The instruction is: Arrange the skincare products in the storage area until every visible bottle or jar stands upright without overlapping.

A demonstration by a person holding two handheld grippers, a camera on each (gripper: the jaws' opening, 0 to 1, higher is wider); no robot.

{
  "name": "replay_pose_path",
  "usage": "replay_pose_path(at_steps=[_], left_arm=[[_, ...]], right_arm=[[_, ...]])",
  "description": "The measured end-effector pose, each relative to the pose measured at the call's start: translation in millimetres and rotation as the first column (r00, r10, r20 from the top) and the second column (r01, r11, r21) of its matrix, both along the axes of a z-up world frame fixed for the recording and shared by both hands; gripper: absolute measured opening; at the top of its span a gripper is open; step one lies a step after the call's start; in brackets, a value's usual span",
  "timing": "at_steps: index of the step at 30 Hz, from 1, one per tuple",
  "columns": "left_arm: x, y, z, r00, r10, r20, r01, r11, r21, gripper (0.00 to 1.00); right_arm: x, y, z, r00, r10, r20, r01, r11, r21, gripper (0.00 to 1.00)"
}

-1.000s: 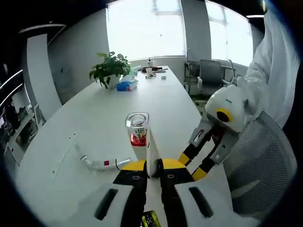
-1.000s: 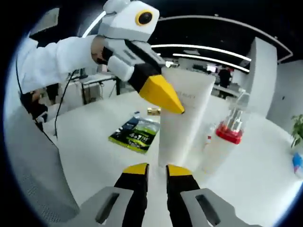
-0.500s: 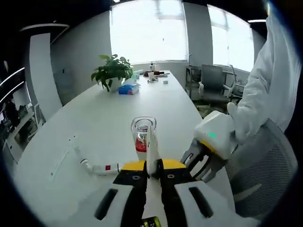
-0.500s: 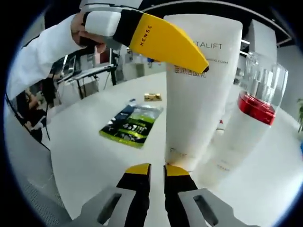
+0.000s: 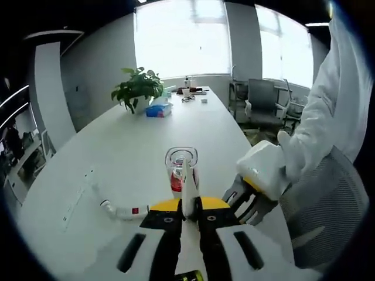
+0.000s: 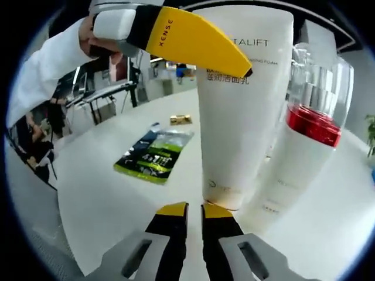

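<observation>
Behind the upright white tube, pump bottle half hidden, left tool pinching tube, right tool nearly closed, empty.

"XENSC" on left hand-held gripper; "TALIFT" on tube.

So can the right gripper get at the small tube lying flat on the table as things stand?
Probably not directly. The small tube lies beyond the left gripper from the right gripper, with the white tube that the left holds and the red-collared bottle between them.
</observation>
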State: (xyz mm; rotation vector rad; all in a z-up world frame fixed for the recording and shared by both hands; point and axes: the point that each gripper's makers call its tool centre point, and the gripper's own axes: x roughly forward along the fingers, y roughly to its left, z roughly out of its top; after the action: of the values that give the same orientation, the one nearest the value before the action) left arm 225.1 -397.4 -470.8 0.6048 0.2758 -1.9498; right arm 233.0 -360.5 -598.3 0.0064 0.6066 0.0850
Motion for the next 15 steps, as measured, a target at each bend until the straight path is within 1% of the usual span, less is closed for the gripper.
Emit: replay_pose_path(at_steps=[6,8,11,15], left_arm=[[1.0,1.9,0.1,1.0,-0.013,0.012,0.013,1.0,0.024,0.05],[0.7,2.0,0.6,1.0,-0.012,0.016,0.012,1.0,0.022,0.06],[1.0,2.1,0.9,1.0,0.003,0.007,-0.003,1.0,0.019,0.06],[1.8,2.3,0.8,1.0,0.006,0.018,-0.006,1.0,0.005,0.06]], right_arm=[[4.2,3.6,0.5,1.0,0.0,0.005,0.0,1.0,0.011,0.0],[4.4,3.6,0.9,1.0,-0.001,0.007,0.001,1.0,0.011,0.0],[3.4,3.9,2.9,1.0,-0.004,0.007,0.004,1.0,0.012,0.0],[3.3,1.4,1.6,1.0,-0.008,0.009,0.008,1.0,0.012,0.0]])
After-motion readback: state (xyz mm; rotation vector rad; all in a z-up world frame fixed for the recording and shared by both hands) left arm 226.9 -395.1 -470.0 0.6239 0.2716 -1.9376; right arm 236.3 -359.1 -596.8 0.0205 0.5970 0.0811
